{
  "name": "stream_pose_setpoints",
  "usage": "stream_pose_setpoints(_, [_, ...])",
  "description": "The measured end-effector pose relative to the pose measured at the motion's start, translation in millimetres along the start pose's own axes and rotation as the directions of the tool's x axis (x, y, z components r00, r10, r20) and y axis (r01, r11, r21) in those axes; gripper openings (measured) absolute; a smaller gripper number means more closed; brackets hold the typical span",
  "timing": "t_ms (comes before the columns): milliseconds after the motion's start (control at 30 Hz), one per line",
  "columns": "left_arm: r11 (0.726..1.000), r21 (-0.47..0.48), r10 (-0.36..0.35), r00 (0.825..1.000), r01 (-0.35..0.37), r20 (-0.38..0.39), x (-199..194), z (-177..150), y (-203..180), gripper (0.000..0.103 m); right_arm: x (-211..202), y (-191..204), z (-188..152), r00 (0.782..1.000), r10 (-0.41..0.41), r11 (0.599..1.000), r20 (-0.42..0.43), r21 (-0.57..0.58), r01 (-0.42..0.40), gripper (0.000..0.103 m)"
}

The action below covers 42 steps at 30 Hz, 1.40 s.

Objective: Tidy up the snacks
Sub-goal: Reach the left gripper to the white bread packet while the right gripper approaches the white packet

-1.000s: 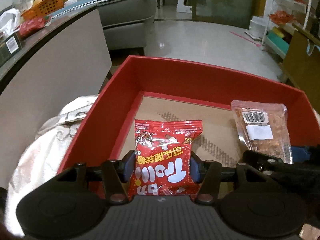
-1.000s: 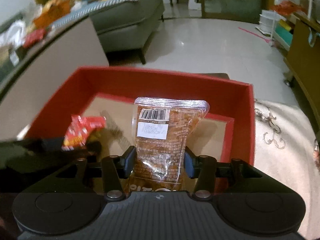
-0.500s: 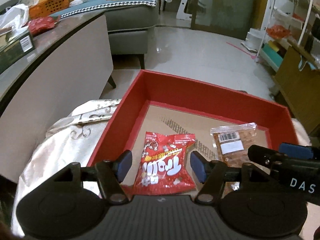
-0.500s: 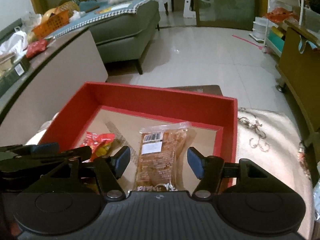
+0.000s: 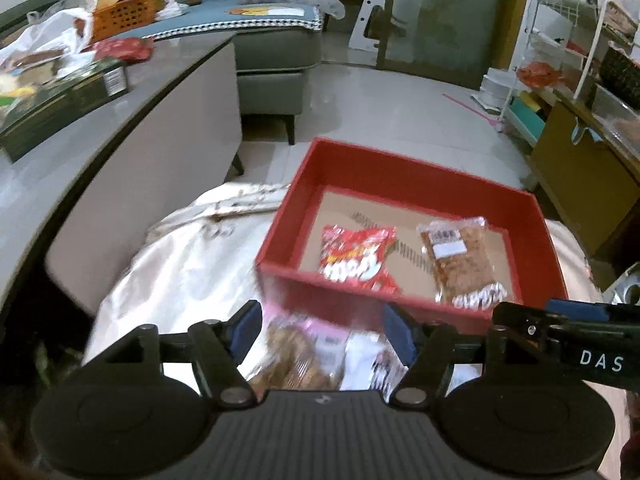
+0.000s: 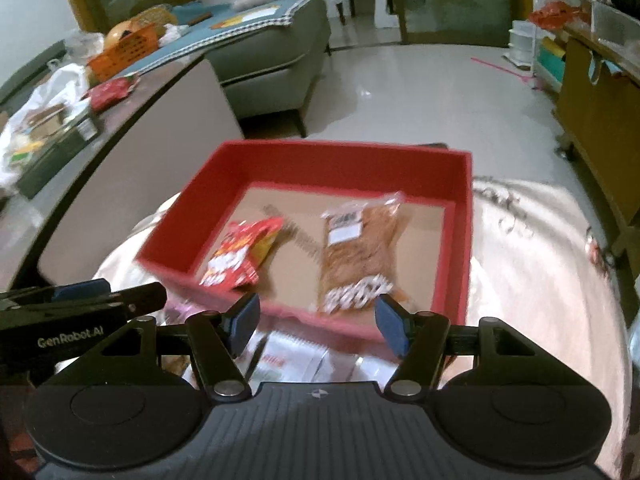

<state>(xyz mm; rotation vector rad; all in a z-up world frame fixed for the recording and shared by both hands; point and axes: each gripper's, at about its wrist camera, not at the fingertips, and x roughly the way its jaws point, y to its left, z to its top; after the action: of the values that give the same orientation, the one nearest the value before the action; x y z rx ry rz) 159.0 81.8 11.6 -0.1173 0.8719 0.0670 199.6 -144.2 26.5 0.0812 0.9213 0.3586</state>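
At the far left a grey counter (image 5: 132, 148) carries clutter: a dark green box (image 5: 60, 100), a red wrapper (image 5: 120, 48) and an orange basket (image 5: 124, 12); behind it stands a grey sofa (image 5: 276, 56) with a blue cover. Nearer, a white patterned cloth (image 5: 184, 264) covers the surface on which the red box (image 5: 400, 178) rests. Inside the box, on its brown cardboard floor, the red snack packet (image 5: 358, 260) lies to the left and the clear packet of brown snacks (image 5: 460, 266) to the right; the two lie near each other but apart, both flat, neither touched by a gripper. The left gripper (image 5: 322, 334) hangs above the near edge of the box with its jaws opening and nothing gripped; below the gap, blurred, lie more packets (image 5: 304, 360) on the cloth. The right gripper (image 6: 316, 322) likewise hovers over the near wall of the box, its jaws opening and fairly wide, holding nothing; white wrappers (image 6: 304, 360) show blurred beneath it. To the far right stands a wooden cabinet (image 5: 580, 184) and a wire rack (image 5: 576, 40).
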Motion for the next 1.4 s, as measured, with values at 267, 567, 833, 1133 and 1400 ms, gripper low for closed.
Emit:
stream_pose_setpoints(267, [0.999,-0.038,0.020,0.997,-0.023,-0.071,-26,-42,30,0.061,-13,21,-30,0.999,0.032,0.999,-0.042,-0.016,-0.032,0.075])
stream_pose_setpoints(567, [0.954,-0.299,-0.051,0.978,-0.011,-0.200,-33,-94,68,0.067,-10,35,-46,0.994,0.056,0.997,-0.094,-0.044,-0.060,0.075])
stream_pose_setpoints(833, [0.812,-0.581,-0.063,0.979,-0.063,-0.194,-17,-103,85,0.070,-14,40,-44,0.990,0.100,0.993,-0.095,-0.057,-0.106,0.079])
stream_pose_setpoints(1133, [0.819,-0.538,0.109,0.974,-0.200,-0.197,11,-83,58,0.085,-15,30,-44,0.990,0.094,0.993,-0.102,-0.063,-0.101,0.080])
stream_pose_setpoints(1400, [0.928,-0.345,0.079,0.980,-0.139,-0.181,-2,-93,51,0.051,-7,18,-49,0.989,0.051,0.997,-0.142,-0.053,-0.060,0.080])
